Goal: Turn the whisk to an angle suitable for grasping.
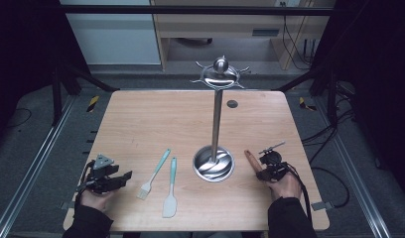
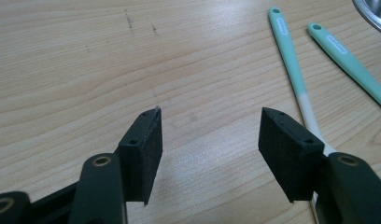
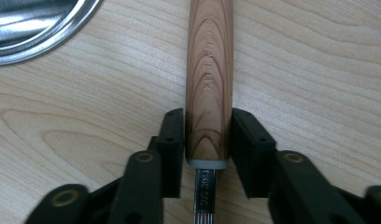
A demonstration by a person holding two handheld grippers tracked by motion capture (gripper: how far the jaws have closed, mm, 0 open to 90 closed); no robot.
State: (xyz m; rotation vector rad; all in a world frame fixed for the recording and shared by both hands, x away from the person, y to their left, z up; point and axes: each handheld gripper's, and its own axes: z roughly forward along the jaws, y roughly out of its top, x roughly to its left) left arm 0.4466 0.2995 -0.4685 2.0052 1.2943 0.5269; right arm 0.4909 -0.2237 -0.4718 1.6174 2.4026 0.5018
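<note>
In the lower left of the high view, the left hand (image 1: 94, 198) comes in from the bottom edge in a dark sleeve and holds the left gripper (image 1: 122, 177) low over the wooden table (image 1: 156, 119), its jaws pointing to the right, toward the middle of the frame. In the left gripper view the two black jaws stand wide apart with only bare wood between them, so this gripper is open and holds nothing. Just right of it, in the lower middle of the high view, lie a pastry brush (image 1: 154, 174) with a teal handle and, beside it, a silicone spatula (image 1: 170, 188) with a teal handle; they lie close together and do not touch. Further right stands a metal utensil stand (image 1: 216, 119), with a round shiny base, an upright pole and a ring of hooks at the top. In the lower right of the high view, the right hand (image 1: 285, 186) reaches in from the bottom edge, and the right gripper (image 1: 258, 173) points up and to the left of the frame. In the right gripper view its jaws stand on both sides of the wooden handle (image 3: 208, 88) of a utensil, and the pads press on the handle near its metal neck. The handle lies flat on the table, just to the right of the base of the stand
</note>
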